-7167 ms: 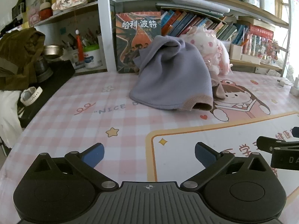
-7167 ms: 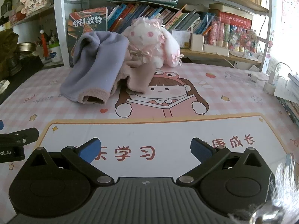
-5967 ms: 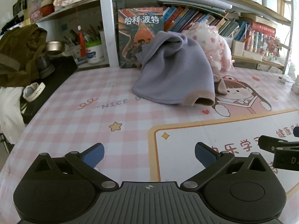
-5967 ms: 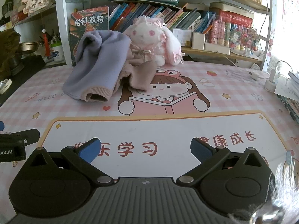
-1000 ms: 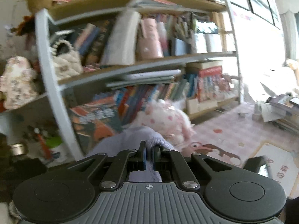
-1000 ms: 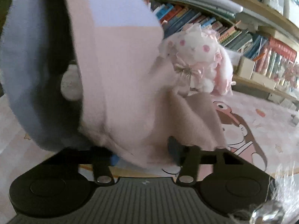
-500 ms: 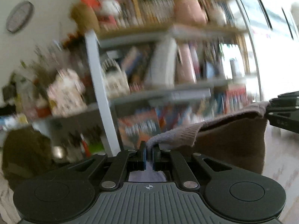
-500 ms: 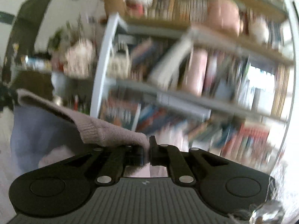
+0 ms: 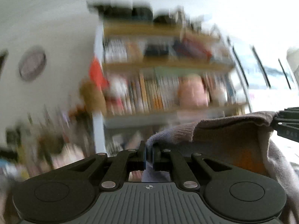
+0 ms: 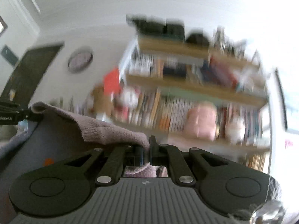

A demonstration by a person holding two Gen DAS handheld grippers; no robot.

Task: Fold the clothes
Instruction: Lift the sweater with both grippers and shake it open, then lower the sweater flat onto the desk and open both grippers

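**Garment aloft, pinched at both ends of one ribbed edge**

The knit garment (image 9: 226, 141) hangs in the air between your two tools, lilac-grey outside, pinkish-brown on the inner face. Its ribbed band runs taut from one pinch to the other. The table is not in either view; both cameras tilt up at a blurred bookshelf (image 9: 168, 85) and a round wall clock (image 10: 80, 59) to its left.

Your left gripper (image 9: 149, 157) has its fingers drawn together on the band, with cloth bunched up from between them. Your right gripper (image 10: 147, 152) is likewise clamped on the other end of that band, fabric filling the slot. Each tool's tip shows at the edge of the other's view, holding the far corner.

Judgement: you are in the lift-and-spread step, ahead of laying the piece flat. Folding proper has not begun.

Risks from here:
- Both holds look shallow, on the edge of the band only. A brisk shake or a harder pull apart could strip the knit out of one pinch, and it would drop in a heap.
- The lower part hangs out of sight, so you cannot tell whether sleeves are twisted. Lowering it blind may trap a crease beneath.
- Heavy blur suggests fast motion; swinging cloth could brush items on the shelf.
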